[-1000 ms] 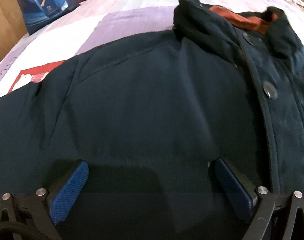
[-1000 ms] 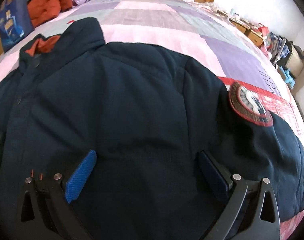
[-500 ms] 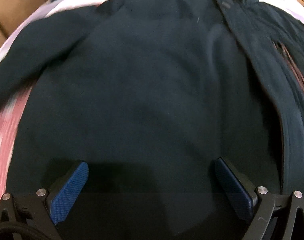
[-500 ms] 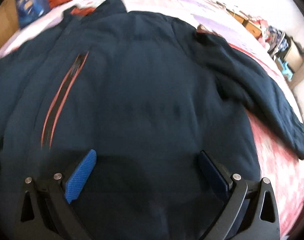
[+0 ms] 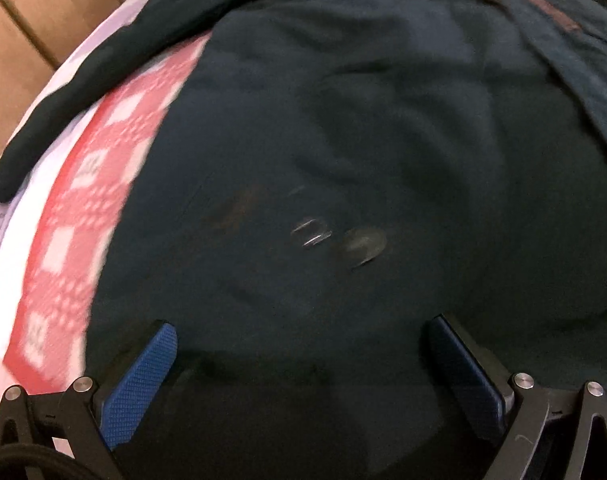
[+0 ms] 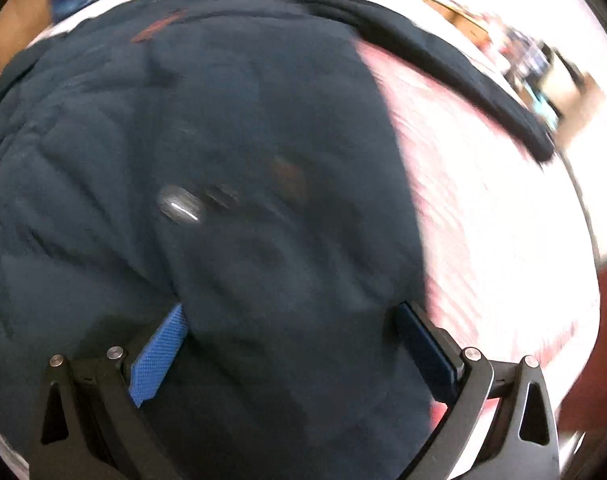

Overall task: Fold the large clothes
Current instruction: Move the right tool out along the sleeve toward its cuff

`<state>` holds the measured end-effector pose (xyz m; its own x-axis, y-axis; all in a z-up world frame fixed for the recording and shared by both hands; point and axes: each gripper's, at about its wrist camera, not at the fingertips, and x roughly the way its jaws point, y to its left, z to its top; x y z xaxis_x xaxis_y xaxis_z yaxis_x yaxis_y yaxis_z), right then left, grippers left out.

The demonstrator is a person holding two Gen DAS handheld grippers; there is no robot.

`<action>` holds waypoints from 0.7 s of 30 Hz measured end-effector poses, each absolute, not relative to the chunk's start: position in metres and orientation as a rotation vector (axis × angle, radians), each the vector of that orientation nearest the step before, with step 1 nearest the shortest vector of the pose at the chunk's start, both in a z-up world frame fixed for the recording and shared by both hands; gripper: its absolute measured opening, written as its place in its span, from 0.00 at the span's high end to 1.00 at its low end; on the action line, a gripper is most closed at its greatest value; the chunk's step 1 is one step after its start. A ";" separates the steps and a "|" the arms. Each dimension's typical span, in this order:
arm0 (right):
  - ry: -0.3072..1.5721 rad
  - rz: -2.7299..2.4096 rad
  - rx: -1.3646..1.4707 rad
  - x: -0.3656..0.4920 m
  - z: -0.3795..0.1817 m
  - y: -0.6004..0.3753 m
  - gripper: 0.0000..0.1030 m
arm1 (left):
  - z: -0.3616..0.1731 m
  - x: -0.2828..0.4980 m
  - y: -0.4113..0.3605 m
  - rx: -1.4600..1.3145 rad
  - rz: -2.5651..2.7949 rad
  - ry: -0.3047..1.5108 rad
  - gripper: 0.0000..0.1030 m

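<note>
A large dark navy jacket (image 5: 363,140) lies spread face up on a bed, its left sleeve (image 5: 83,80) stretched toward the bed's edge. It also fills the right wrist view (image 6: 223,140), with the right sleeve (image 6: 443,60) lying out to the side. Snap buttons (image 5: 359,246) show on its lower front. My left gripper (image 5: 299,356) is open just above the jacket's lower part, nothing between its blue pads. My right gripper (image 6: 291,336) is open above the jacket's lower right side, empty. Both views are motion-blurred.
The bed cover is red-and-white patterned (image 5: 75,220) beside the jacket on the left and pink-white (image 6: 483,220) on the right. A wooden panel (image 5: 31,40) stands past the left bed edge. Cluttered items (image 6: 543,68) lie beyond the right edge.
Both grippers have moved back from the collar and shoulders down toward the jacket's lower part. The sleeves and pocket snaps have come into view. Both stay open.
</note>
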<state>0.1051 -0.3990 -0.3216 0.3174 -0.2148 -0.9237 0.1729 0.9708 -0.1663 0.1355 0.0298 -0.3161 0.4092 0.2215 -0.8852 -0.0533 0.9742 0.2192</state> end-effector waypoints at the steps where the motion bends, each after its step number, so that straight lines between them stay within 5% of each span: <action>1: 1.222 -0.277 -0.033 0.095 -0.320 -0.409 0.00 | -0.317 0.135 0.035 0.167 0.189 1.139 0.00; 12: 1.202 -0.382 -0.090 0.044 -0.292 -0.455 0.00 | -0.287 0.131 0.017 0.218 0.189 1.074 0.00; 21: 1.086 0.060 -0.148 0.153 -0.279 -0.373 0.00 | -0.254 0.214 -0.126 0.145 -0.060 0.963 0.00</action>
